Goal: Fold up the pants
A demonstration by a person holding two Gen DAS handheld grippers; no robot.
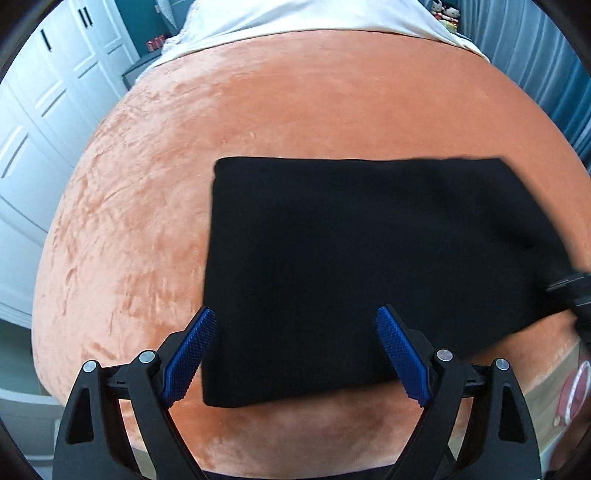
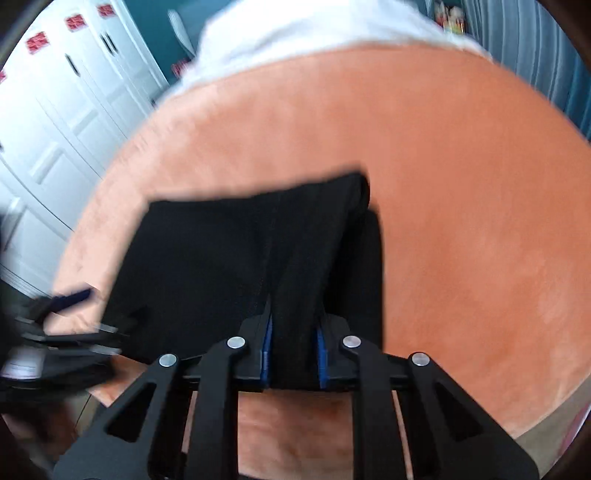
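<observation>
My left hand-held gripper (image 1: 295, 354) hangs spread wide over the near edge of the folded black pants (image 1: 351, 266), pinching nothing. My right hand-held gripper (image 2: 294, 354) is pressed onto a raised fold of them; blur hides how much cloth. The pants lie squared on the orange velvet bedspread (image 1: 155, 206), with open room around. Beyond: white bedding (image 1: 317, 14) and white wardrobe doors (image 1: 48, 92).

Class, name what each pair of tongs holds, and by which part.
The right tongs pinch the black pants by a bunched fold at their near edge. The left tongs stand open, holding nothing.
</observation>
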